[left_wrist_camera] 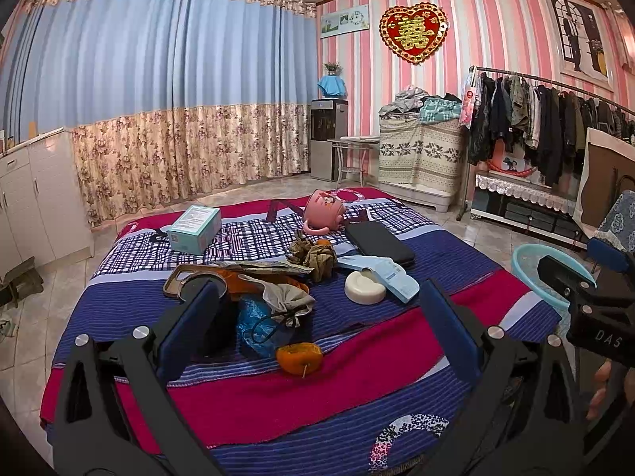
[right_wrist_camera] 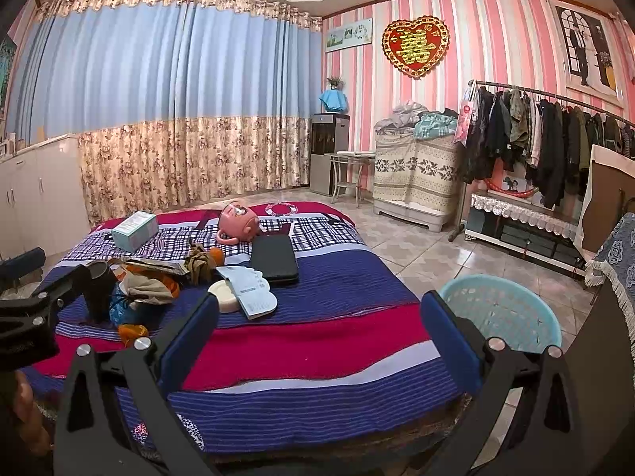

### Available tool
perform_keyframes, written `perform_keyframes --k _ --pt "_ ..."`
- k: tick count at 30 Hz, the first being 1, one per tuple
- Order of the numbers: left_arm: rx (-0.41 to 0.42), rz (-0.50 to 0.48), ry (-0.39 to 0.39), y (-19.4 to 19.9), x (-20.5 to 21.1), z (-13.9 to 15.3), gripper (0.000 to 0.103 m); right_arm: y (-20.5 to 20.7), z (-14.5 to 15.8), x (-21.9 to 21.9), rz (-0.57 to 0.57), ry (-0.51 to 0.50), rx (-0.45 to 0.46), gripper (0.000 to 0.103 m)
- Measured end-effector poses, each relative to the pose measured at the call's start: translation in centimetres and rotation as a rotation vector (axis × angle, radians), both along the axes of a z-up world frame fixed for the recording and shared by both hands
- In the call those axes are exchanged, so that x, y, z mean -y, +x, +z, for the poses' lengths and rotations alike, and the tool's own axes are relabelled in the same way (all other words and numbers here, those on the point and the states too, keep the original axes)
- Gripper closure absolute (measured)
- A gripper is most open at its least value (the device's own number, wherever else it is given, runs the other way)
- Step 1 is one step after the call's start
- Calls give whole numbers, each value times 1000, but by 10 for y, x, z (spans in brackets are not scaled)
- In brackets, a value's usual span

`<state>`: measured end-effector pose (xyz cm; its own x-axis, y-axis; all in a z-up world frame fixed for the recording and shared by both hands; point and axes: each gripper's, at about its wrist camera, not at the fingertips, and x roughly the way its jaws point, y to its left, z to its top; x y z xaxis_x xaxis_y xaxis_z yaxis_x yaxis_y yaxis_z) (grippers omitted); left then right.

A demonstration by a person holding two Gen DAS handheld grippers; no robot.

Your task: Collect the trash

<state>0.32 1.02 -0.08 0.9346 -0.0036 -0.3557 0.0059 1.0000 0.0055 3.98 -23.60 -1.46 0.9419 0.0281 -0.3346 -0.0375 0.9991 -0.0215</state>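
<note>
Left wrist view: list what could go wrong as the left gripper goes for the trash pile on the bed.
1. The left gripper, open, hovers over a tangled heap: blue plastic bag, crumpled grey wrapper and a black cord. A grab may snag the cord or lift only part.
2. The orange sits loose at the heap's edge and could roll off the bedspread.
3. The phone case and soap bar lie close by; they could be swept up by mistake.

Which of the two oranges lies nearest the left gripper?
The orange with a stem, right between the left gripper fingers; the other orange sits farther back by crumpled paper.
</note>
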Motion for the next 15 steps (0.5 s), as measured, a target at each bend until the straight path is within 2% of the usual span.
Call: perform_keyframes --k 15 --pt "-1 1 -1 4 -7 -4 5 -1 -1 1 0 -2 -1 4"
